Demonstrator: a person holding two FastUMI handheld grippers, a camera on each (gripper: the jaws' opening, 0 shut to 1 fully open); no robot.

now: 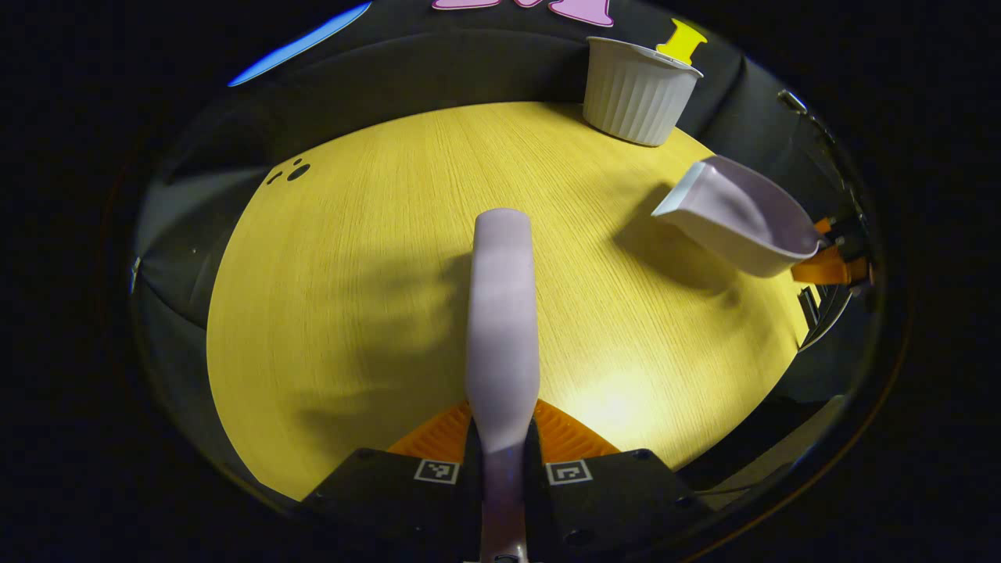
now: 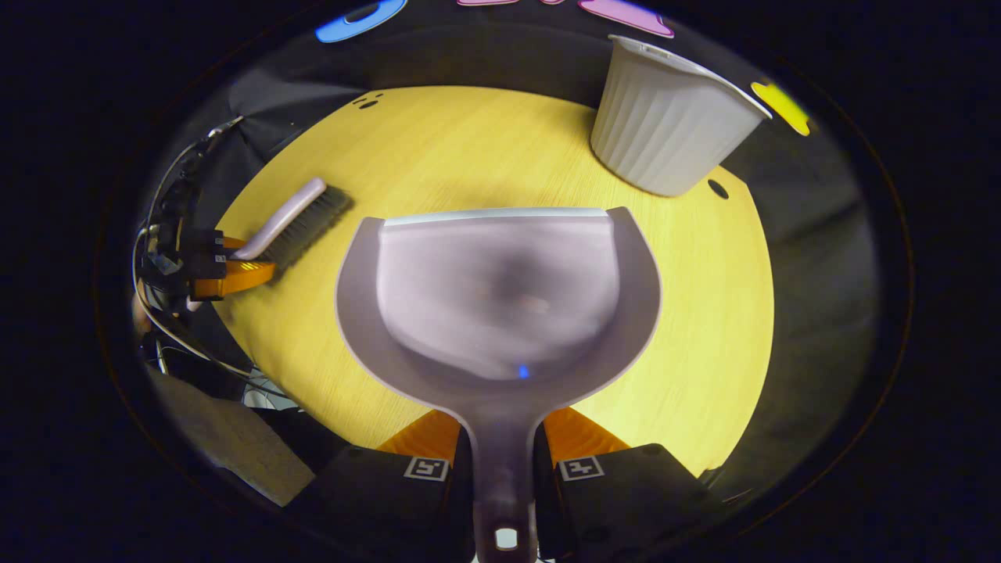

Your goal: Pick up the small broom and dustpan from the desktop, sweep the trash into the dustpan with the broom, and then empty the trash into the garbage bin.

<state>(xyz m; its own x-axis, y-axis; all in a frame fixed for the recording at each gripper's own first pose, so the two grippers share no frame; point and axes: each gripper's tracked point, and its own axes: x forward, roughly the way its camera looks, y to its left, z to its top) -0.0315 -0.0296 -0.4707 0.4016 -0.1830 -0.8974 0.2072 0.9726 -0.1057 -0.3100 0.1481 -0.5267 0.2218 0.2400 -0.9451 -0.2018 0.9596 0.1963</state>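
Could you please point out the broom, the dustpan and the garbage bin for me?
broom (image 1: 502, 313): left gripper view, on its handle.
dustpan (image 2: 500, 293): right gripper view, on its pan floor.
garbage bin (image 2: 665, 133): right gripper view, on its ribbed wall.

Black hand-held gripper (image 1: 504, 450), square coded markers

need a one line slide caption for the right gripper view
Right gripper holds the dustpan by its handle above the desktop, white ribbed bin ahead, broom off left.

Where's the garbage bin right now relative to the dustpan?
The garbage bin stands at the table's far edge, up and right of the dustpan in the right gripper view, apart from it.
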